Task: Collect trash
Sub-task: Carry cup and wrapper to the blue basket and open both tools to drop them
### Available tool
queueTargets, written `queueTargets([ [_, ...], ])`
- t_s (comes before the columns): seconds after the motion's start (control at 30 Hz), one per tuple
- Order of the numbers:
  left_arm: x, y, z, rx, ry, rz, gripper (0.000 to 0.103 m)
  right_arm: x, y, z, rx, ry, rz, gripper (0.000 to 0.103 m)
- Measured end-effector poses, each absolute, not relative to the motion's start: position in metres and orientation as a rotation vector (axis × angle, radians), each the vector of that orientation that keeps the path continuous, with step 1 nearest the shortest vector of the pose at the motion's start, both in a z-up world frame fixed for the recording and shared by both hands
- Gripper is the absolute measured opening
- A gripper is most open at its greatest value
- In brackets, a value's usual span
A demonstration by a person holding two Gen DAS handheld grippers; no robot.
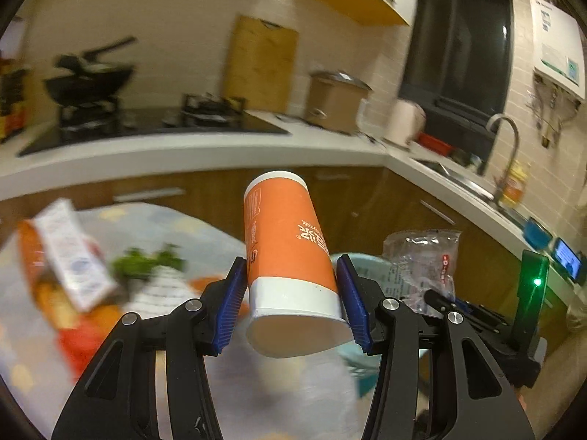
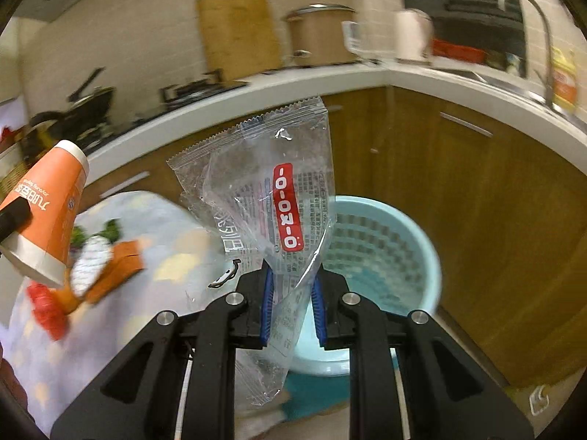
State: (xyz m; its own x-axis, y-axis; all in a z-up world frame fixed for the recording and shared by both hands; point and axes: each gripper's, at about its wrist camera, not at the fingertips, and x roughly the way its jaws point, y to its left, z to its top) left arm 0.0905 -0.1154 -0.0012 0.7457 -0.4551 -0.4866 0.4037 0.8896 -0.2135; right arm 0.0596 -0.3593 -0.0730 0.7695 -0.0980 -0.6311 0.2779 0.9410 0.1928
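left gripper (image 1: pixel 291 297) clamped on orange-and-white paper cup (image 1: pixel 288 253), held upside down, rim toward camera. right gripper (image 2: pixel 291 304) narrow, pinching crinkled clear plastic wrapper with red label (image 2: pixel 271 201). both items in air, above edge of table with patterned cloth (image 2: pixel 176 242). step: carrying trash to light blue perforated plastic basket (image 2: pixel 385 256), just ahead of right gripper. next: bring each over basket opening, then release; wrapper light, may cling to pads.

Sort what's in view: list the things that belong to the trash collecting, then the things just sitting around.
Part of the job:
orange paper cup, in the left gripper
clear plastic wrapper, in the right gripper
light blue basket

Just sitting around:
wooden cutting board
black wok
faucet
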Motion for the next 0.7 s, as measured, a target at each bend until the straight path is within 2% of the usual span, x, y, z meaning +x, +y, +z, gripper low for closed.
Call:
queueTargets([
  [0.33, 0.132, -0.203, -0.056, -0.027, 0.694, -0.601, 0.048, 0.076, -0.409, -0.129, 0.347, 0.805, -0.317, 0.016],
  [0.7, 0.147, -0.230, -0.089, 0.013, 0.769, -0.617, 0.049, 0.090, -0.411, -0.154, 0.375, 0.881, -0.306, 0.017],
])
